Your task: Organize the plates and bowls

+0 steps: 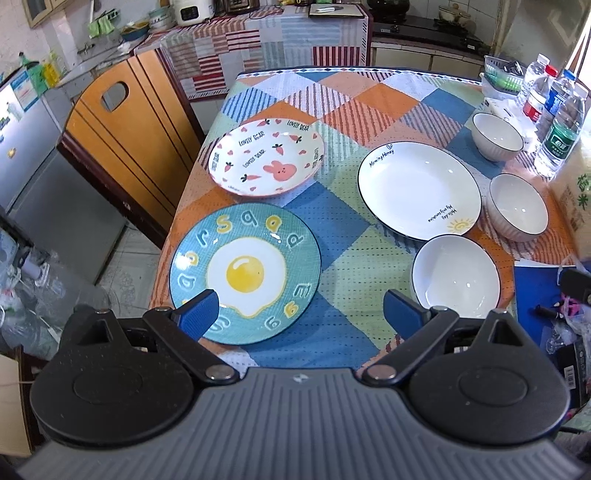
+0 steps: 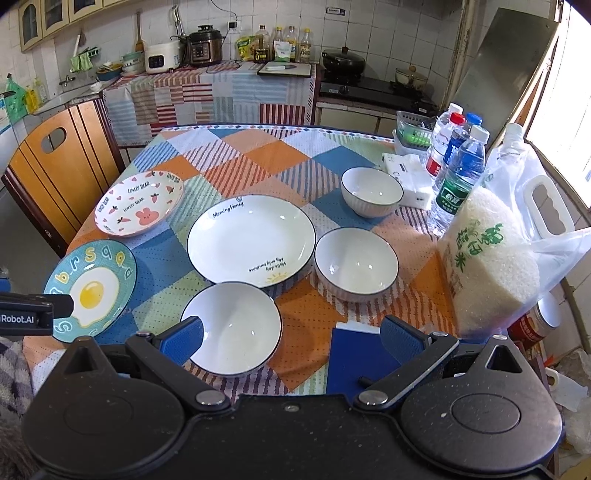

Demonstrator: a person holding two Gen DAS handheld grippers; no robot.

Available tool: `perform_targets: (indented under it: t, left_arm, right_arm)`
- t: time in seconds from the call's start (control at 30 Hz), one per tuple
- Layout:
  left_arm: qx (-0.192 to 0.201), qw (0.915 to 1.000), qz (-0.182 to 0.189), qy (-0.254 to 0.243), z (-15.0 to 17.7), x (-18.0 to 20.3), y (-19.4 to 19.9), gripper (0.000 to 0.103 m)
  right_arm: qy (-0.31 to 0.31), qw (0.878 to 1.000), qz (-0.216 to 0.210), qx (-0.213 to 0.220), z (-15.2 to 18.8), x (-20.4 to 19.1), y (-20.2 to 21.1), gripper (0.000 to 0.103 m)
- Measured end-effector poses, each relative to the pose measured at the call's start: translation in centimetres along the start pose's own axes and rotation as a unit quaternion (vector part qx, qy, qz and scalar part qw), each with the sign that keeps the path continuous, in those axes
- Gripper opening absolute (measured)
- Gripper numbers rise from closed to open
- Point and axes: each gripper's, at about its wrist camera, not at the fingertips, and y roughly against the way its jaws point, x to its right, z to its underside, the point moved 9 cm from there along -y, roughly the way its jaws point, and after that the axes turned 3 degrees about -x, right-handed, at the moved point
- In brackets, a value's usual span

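"LOVELY BEAR" is printed repeatedly on the pink-rimmed rabbit-and-carrot plate (image 1: 266, 157), far ahead-left of the left tool. "Morning Honey" and "My only sunshine" are written on the white dark-rimmed plate (image 2: 251, 240). "Robot.AI" is read on the black gripper body (image 2: 26, 314).

- White tiled wall (image 2: 373, 22) runs behind a counter draped in striped patchwork cloth (image 2: 207, 92).
- A wooden chair (image 2: 55, 166) stands at the table's left edge.
- Daylight enters by the window (image 2: 569, 88) on the right.
- Pale tiled floor (image 1: 125, 273).
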Motion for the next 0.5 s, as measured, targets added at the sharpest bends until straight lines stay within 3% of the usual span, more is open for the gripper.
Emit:
perform_targets:
  t: [0.2, 0.33, 0.43, 0.5]
  left_arm:
    - [0.001, 0.9999, 0.003, -0.016, -2.2, 0.6, -0.7, 0.096]
    - [-0.006, 0.9997, 0.021, -0.008, -4.4, 1.1, -1.8, 0.098]
    - [-0.010, 0.9994, 0.034, 0.005, -5.9, 1.6, -3.2, 0.099]
    - [-0.011, 0.9992, 0.037, 0.006, -6.8, 2.1, -4.2, 0.099]
  right_arm:
    - [0.039, 0.995, -0.034, 0.082, -3.7, 0.5, 0.5, 0.103]
    - [0.072, 0.986, -0.089, 0.119, -6.4, 0.7, -0.5, 0.103]
    - [0.076, 0.981, -0.125, 0.127, -8.3, 1.4, -2.1, 0.103]
    - [0.064, 0.981, -0.149, 0.104, -9.4, 2.3, -3.9, 0.103]
